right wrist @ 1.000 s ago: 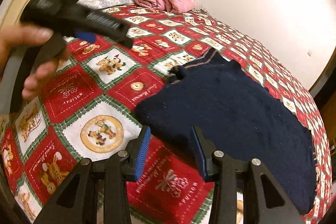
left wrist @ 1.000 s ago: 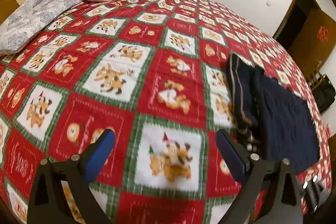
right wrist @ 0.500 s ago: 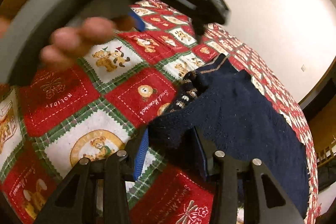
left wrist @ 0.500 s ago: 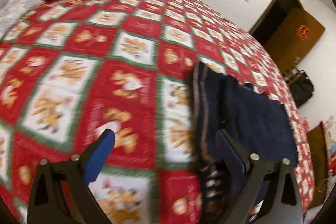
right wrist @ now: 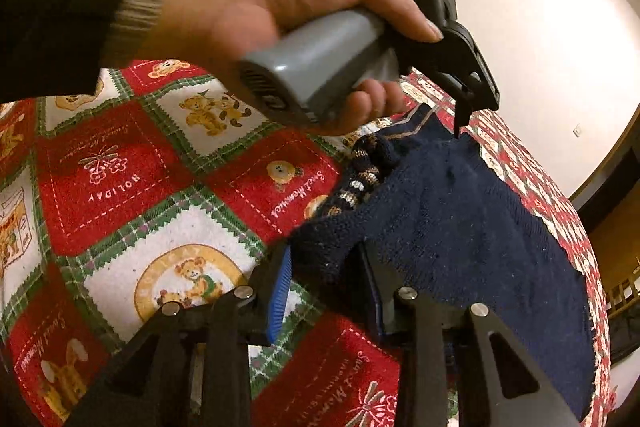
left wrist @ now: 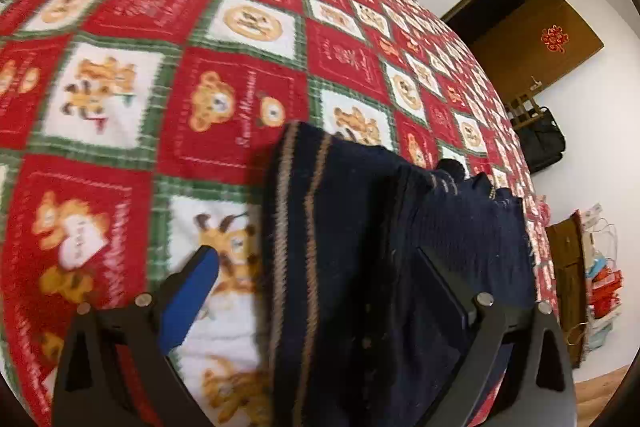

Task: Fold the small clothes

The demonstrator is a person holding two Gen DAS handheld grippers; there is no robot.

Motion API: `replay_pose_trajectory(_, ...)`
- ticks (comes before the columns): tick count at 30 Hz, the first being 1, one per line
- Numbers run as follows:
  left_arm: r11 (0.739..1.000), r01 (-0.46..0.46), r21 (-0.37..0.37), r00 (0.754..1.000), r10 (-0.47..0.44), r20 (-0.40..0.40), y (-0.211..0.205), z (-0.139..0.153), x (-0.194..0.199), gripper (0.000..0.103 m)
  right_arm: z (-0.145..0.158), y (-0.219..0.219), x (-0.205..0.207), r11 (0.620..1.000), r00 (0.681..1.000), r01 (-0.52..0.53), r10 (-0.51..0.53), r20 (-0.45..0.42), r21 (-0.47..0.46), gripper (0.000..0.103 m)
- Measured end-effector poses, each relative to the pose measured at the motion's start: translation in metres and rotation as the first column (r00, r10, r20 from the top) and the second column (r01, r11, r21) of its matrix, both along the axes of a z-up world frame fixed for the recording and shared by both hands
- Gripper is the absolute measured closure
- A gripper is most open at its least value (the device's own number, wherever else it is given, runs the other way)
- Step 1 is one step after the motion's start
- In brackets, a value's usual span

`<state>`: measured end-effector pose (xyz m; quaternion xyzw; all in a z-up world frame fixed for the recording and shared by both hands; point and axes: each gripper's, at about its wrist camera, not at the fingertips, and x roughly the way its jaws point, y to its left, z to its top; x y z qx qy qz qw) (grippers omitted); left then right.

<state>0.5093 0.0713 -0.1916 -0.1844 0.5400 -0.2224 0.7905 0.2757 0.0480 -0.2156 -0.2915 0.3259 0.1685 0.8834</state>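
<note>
Fingers (right wrist: 280, 283) pinch the navy knit sweater (right wrist: 460, 227), tan-striped hem bunched

Bedspread (right wrist: 120, 187): "HOLIDAY", "Sweet Memories".

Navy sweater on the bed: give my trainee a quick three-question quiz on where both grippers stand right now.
1. True or false: the right gripper has a corner of the navy sweater between its fingers.
2. The left gripper is: A) wide open over the sweater's striped edge, B) shut on it.
3. What lies beneath the sweater?

Key: 1 true. 2 A. 3 The red patchwork quilt.
</note>
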Motion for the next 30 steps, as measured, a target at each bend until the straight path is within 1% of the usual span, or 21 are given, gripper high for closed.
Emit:
replay_pose_trajectory(3, 0.989, 0.046, -0.142, 0.998, -0.051, -0.032, -0.006, 0.000, 0.001, 0.004, 0.000, -0.003, 0.002, 1.000, 1.000, -0.001, 0.001, -0.012, 0.022, 0.069)
replay_pose_trajectory(4, 0.989, 0.060, -0.132, 0.998, -0.064, -0.020, -0.011, 0.003, 0.000, 0.004, 0.000, -0.004, 0.002, 1.000, 1.000, 0.000, 0.001, -0.014, 0.026, 0.069)
replay_pose_trajectory(6, 0.996, 0.077, -0.053, 0.997, -0.077, 0.014, -0.021, 0.006, 0.000, 0.006, 0.000, -0.007, 0.005, 0.999, 1.000, 0.000, 0.001, -0.016, 0.033, 0.069)
replay_pose_trajectory(7, 0.996, 0.083, -0.034, 0.996, -0.082, 0.016, -0.025, 0.004, 0.001, 0.007, 0.001, -0.008, 0.006, 0.999, 1.000, 0.000, 0.001, -0.016, 0.037, 0.069)
replay_pose_trajectory(8, 0.997, 0.073, 0.004, 0.997, -0.073, 0.012, -0.027, 0.002, 0.001, 0.015, 0.001, -0.010, 0.007, 0.999, 1.000, 0.001, 0.000, -0.015, 0.041, 0.069)
replay_pose_trajectory(9, 0.998, 0.062, 0.024, 0.998, -0.062, 0.010, -0.026, 0.001, 0.003, 0.020, 0.001, -0.011, 0.007, 0.999, 1.000, 0.001, -0.001, -0.012, 0.043, 0.069)
replay_pose_trajectory(11, 0.998, 0.046, 0.048, 0.999, -0.047, 0.018, -0.023, 0.001, 0.003, 0.035, 0.002, -0.012, 0.007, 0.999, 1.000, 0.002, -0.002, -0.003, 0.044, 0.069)
replay_pose_trajectory(12, 0.997, 0.051, 0.058, 0.998, -0.052, 0.023, -0.024, 0.001, 0.003, 0.049, 0.003, -0.012, 0.006, 0.999, 1.000, 0.002, -0.002, 0.004, 0.045, 0.070)
replay_pose_trajectory(13, 0.997, 0.063, 0.054, 0.998, -0.064, 0.027, -0.025, 0.002, 0.002, 0.058, 0.003, -0.012, 0.006, 0.999, 1.000, 0.001, -0.002, 0.008, 0.044, 0.071)
replay_pose_trajectory(15, 0.995, 0.079, 0.066, 0.996, -0.081, 0.042, -0.026, 0.003, -0.001, 0.069, 0.003, -0.012, 0.005, 0.999, 1.000, 0.000, -0.001, 0.015, 0.037, 0.072)
replay_pose_trajectory(16, 0.993, 0.089, 0.074, 0.994, -0.093, 0.051, -0.027, 0.005, -0.003, 0.079, 0.003, -0.011, 0.004, 0.999, 1.000, -0.001, 0.001, 0.018, 0.039, 0.073)
replay_pose_trajectory(19, 0.991, 0.093, 0.094, 0.992, -0.100, 0.072, -0.032, 0.011, -0.006, 0.084, 0.011, -0.016, -0.002, 0.996, 1.000, -0.004, 0.002, 0.030, 0.084, 0.081)
replay_pose_trajectory(22, 0.992, 0.088, 0.096, 0.991, -0.097, 0.093, -0.034, 0.020, -0.008, 0.085, 0.021, -0.026, -0.004, 0.989, 1.000, 0.005, -0.009, 0.027, 0.146, 0.089)
replay_pose_trajectory(24, 0.993, 0.083, 0.085, 0.991, -0.091, 0.100, -0.033, 0.026, -0.009, 0.086, 0.025, -0.034, -0.003, 0.983, 1.000, 0.021, -0.024, 0.015, 0.183, 0.091)
replay_pose_trajectory(30, 0.996, 0.059, 0.062, 0.991, -0.065, 0.114, -0.036, 0.040, -0.013, 0.087, 0.043, -0.060, -0.009, 0.957, 0.998, 0.039, -0.050, 0.031, 0.287, 0.093)
